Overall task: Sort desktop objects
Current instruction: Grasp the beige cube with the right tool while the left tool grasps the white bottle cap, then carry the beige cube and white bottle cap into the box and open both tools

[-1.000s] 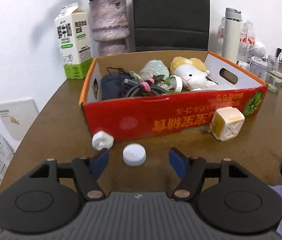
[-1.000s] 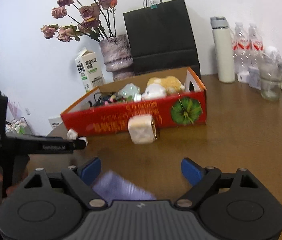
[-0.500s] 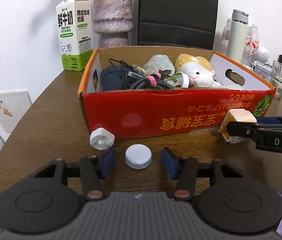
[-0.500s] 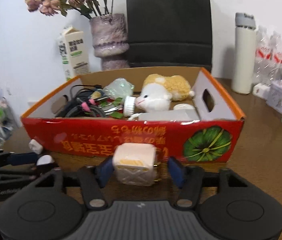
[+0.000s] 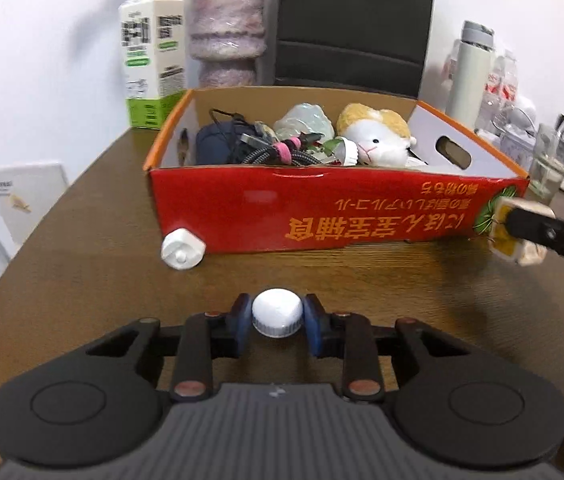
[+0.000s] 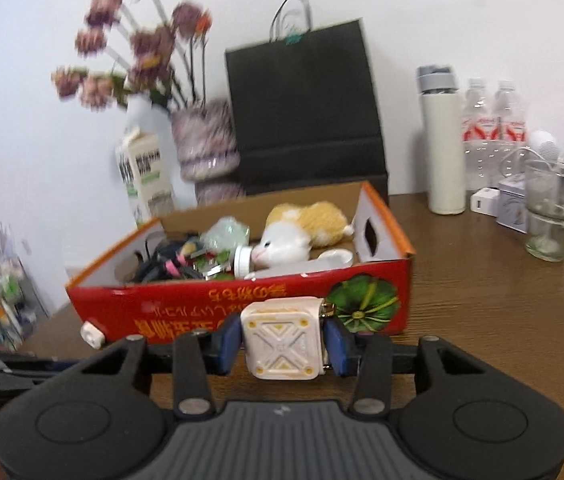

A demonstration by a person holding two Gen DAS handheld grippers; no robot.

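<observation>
My left gripper (image 5: 277, 322) is shut on a white round bottle cap (image 5: 277, 317) and holds it over the brown table in front of the red cardboard box (image 5: 322, 216). My right gripper (image 6: 284, 342) is shut on a cream cube-shaped charger plug (image 6: 284, 336), held in front of the box (image 6: 186, 314); the plug also shows at the right edge of the left wrist view (image 5: 516, 236). The box holds cables, a dark pouch and a plush toy (image 5: 374, 134). A small white hexagonal piece (image 5: 182, 249) lies on the table against the box's front left corner.
Behind the box stand a milk carton (image 5: 154, 60), a vase (image 5: 226, 28) and a black paper bag (image 6: 302, 112). At the right are a white flask (image 6: 442, 140), water bottles, a glass (image 6: 550, 212) and small white devices. The table edge runs along the left.
Both grippers have shut: the left on the white cap, the right on the cream plug. Both have lifted their objects; the right one moved right along the box front.
</observation>
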